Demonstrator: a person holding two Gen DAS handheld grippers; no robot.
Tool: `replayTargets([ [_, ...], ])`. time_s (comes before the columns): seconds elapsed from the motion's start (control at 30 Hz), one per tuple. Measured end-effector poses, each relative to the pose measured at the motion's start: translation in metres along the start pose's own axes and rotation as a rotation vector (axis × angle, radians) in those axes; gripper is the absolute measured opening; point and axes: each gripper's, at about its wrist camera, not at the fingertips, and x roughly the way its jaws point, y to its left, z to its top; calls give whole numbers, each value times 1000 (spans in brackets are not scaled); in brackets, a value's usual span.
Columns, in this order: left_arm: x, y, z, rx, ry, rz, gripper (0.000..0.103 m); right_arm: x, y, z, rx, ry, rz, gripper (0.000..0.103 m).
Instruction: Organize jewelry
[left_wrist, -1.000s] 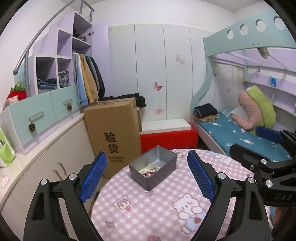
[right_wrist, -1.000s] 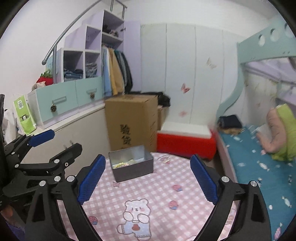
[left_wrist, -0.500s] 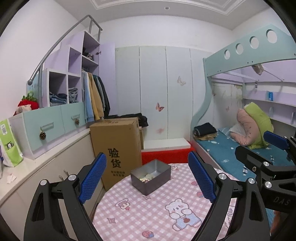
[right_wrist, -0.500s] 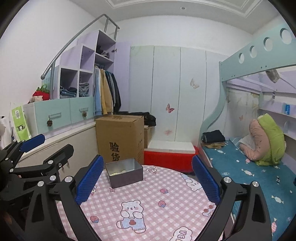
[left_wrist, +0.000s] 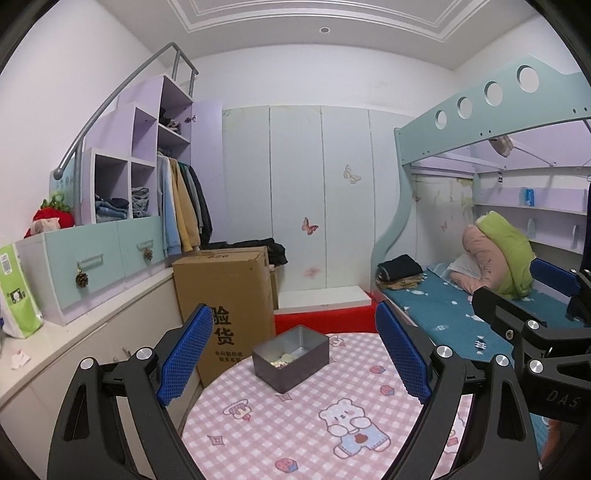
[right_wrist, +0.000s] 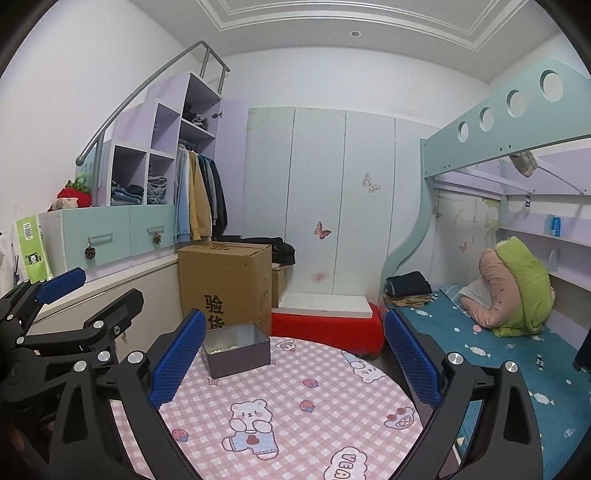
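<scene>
A grey metal box (left_wrist: 291, 357) with small pale jewelry pieces inside sits at the far edge of a round table under a pink checked cloth (left_wrist: 303, 417). The same box (right_wrist: 236, 349) shows at the table's far left in the right wrist view. My left gripper (left_wrist: 293, 360) is open and empty, held back and above the table, with the box seen between its blue pads. My right gripper (right_wrist: 295, 363) is also open and empty, with the box just inside its left pad. The other gripper shows at each view's side.
A tall cardboard box (left_wrist: 227, 302) stands behind the table on the left. A red box with a white lid (left_wrist: 325, 310) lies on the floor beyond. A bunk bed (left_wrist: 461, 306) runs along the right, cabinets and a counter (left_wrist: 74, 332) along the left.
Both grippers have drawn back and tilted up, so the box looks smaller and farther and more of the room and ceiling shows. Both stayed open.
</scene>
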Motion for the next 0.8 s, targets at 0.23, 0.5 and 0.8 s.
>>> replayTargets([
  [0.23, -1, 3, -2, -6, -7, 1, 87, -4, -2, -2, -5, -6, -7, 95],
  [0.5, 0, 3, -3, -7, -4, 0, 87, -6, -3, -2, -1, -1, -5, 95],
  [0.8, -1, 2, -3, -4, -3, 1, 87, -4, -5, -1, 3, 6, -5, 95],
])
